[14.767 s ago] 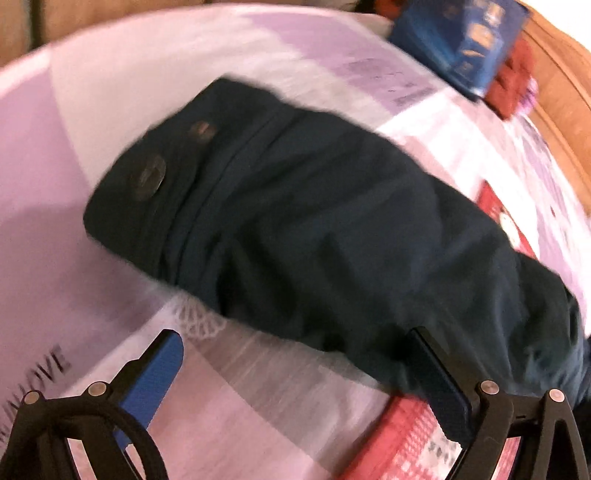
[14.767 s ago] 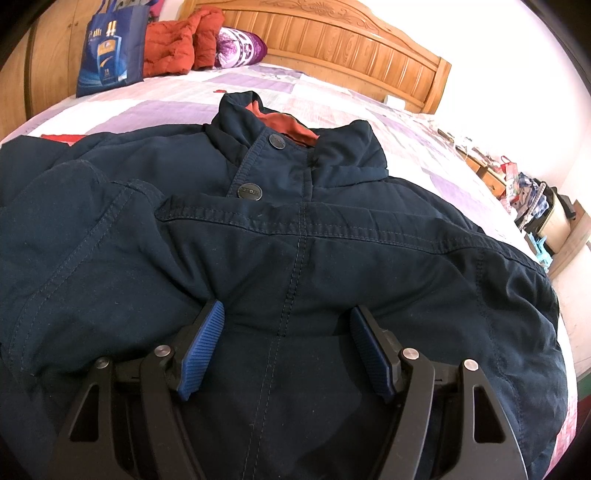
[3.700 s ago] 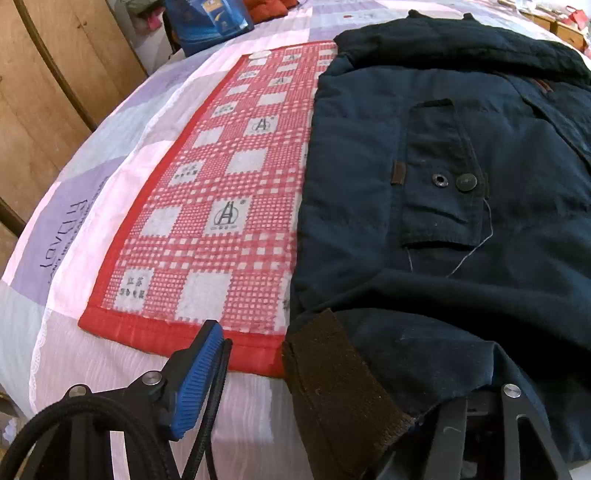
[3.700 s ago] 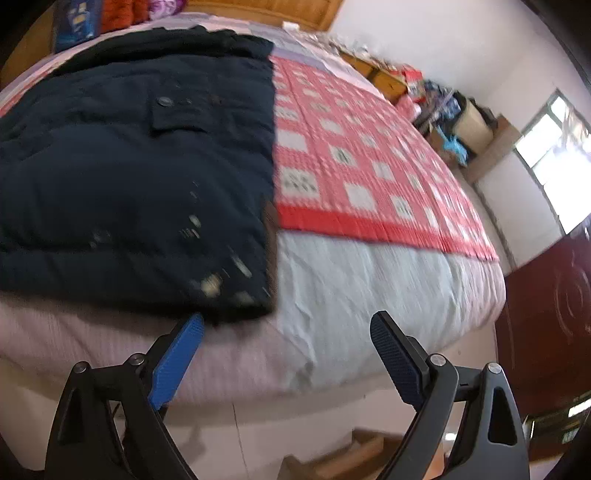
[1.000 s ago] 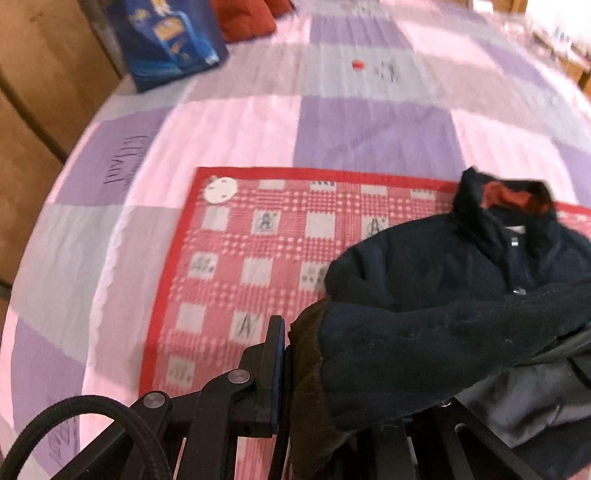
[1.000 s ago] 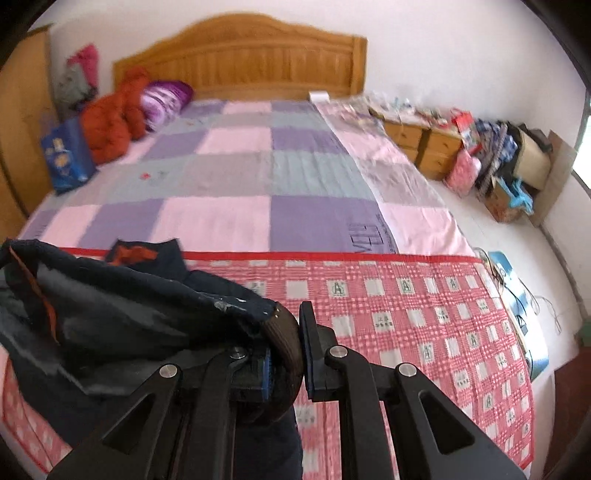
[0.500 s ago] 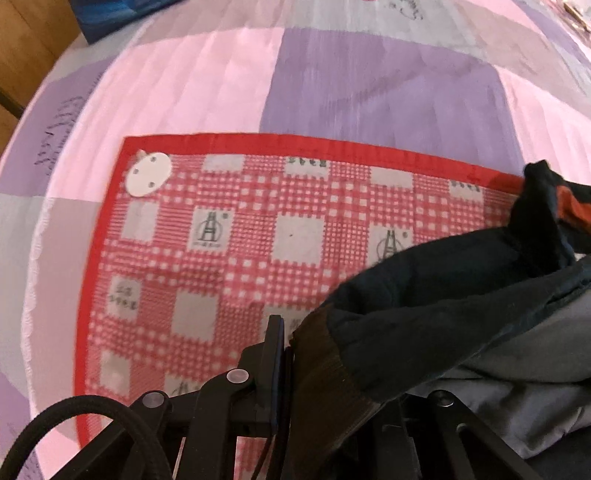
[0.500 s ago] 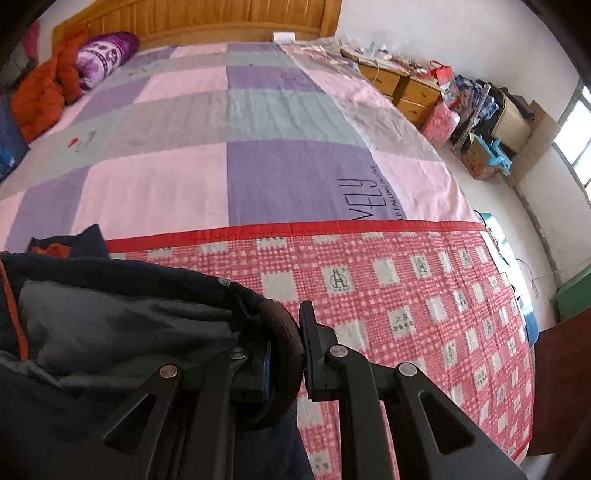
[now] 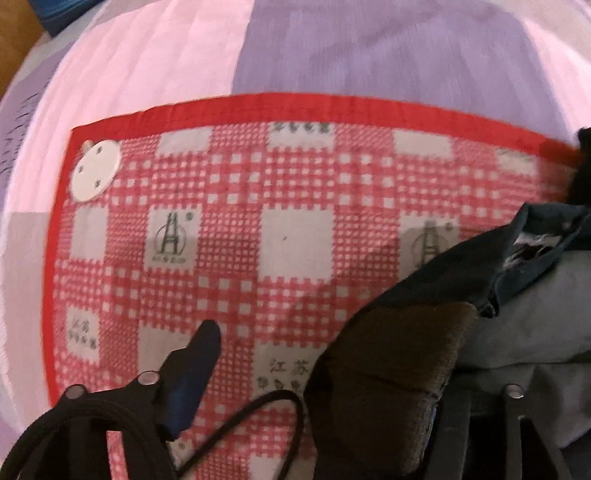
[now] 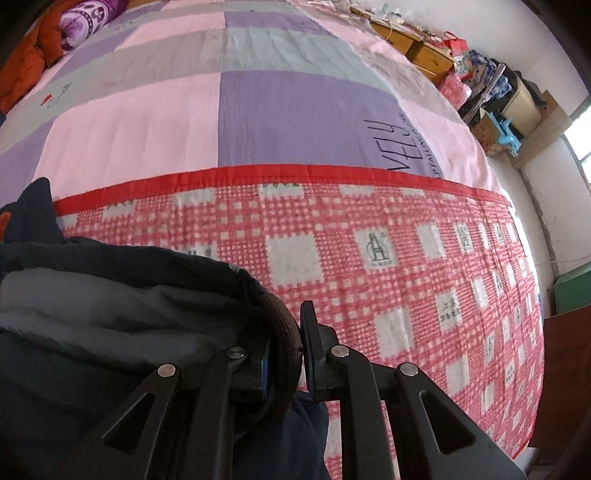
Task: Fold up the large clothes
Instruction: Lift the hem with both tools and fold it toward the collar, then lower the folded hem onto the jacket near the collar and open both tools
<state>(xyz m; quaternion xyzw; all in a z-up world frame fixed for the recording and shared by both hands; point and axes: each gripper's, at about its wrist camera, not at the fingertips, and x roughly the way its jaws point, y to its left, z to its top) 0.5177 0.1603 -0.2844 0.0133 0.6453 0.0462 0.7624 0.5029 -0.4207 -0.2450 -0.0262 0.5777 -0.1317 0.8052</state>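
Observation:
The dark navy jacket (image 9: 461,266) with grey lining lies folded over on a red checked blanket (image 9: 258,229). Its brown ribbed hem (image 9: 391,369) rests between the fingers of my left gripper (image 9: 332,376), which stands open; the right finger is mostly hidden under the fabric. In the right wrist view my right gripper (image 10: 286,354) is shut on the jacket's brown hem (image 10: 284,332), and the jacket (image 10: 110,306) spreads to the left, low over the blanket (image 10: 406,277).
The blanket lies on a bed with a pink, purple and grey patchwork cover (image 10: 258,92). Red and purple bedding (image 10: 55,29) sits at the head. Wooden drawers and clutter (image 10: 480,74) stand beside the bed. A white disc (image 9: 96,175) lies on the blanket's corner.
Both grippers have carried the hem forward and down towards the blanket. My left gripper has opened and let go of the hem. The right one stays shut on it.

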